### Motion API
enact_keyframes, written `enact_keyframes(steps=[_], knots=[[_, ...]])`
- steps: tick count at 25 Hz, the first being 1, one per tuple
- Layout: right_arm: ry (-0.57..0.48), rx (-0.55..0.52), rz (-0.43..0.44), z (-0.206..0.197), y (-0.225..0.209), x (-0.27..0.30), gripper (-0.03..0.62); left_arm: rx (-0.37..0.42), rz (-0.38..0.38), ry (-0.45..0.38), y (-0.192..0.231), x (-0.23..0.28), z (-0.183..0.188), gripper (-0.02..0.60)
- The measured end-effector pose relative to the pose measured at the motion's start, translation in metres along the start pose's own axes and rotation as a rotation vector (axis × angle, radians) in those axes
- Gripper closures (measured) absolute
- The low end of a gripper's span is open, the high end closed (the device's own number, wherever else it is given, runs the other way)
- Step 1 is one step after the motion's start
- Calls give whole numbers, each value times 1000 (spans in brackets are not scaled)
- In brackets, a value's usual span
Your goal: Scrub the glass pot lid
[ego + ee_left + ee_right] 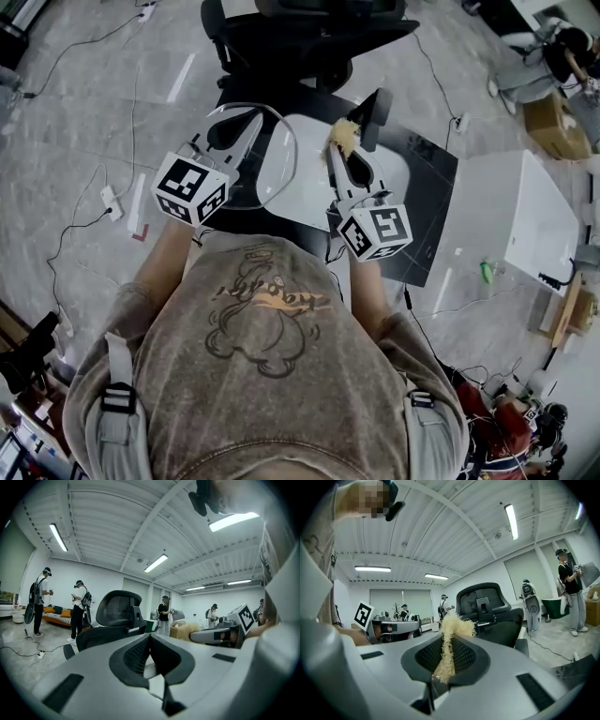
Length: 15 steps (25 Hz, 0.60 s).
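Observation:
Both grippers are raised in front of my chest and point level. My left gripper (239, 129) is shut on the round glass pot lid (274, 164), which stands on edge beside its jaws. In the left gripper view the jaws (149, 638) are closed, with a thin glassy sliver of the lid (157, 679) between them. My right gripper (359, 131) is shut on a pale yellow fibrous scrubber (342, 139), a short way right of the lid and apart from it. The right gripper view shows the scrubber (449, 644) pinched between the pads, its tuft sticking up past the tips (451, 632).
A white table (309, 192) on a black mat (427, 216) lies below the grippers. A black office chair (309, 37) stands just beyond it. Cables and a power strip (111, 202) cross the floor at left. Several people stand around the room (79, 609).

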State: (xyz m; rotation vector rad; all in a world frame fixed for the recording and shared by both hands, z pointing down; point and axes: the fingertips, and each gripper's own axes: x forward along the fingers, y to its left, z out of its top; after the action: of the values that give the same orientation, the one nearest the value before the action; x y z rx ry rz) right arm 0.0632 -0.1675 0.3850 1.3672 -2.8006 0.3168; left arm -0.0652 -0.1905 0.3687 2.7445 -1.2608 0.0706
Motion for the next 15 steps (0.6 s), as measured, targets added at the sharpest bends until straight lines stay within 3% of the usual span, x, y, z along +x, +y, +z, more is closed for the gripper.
enact_keyframes(steps=[15], knots=[[7, -5, -43, -7, -3, 3, 554, 8, 11, 21, 1, 0, -11, 565]])
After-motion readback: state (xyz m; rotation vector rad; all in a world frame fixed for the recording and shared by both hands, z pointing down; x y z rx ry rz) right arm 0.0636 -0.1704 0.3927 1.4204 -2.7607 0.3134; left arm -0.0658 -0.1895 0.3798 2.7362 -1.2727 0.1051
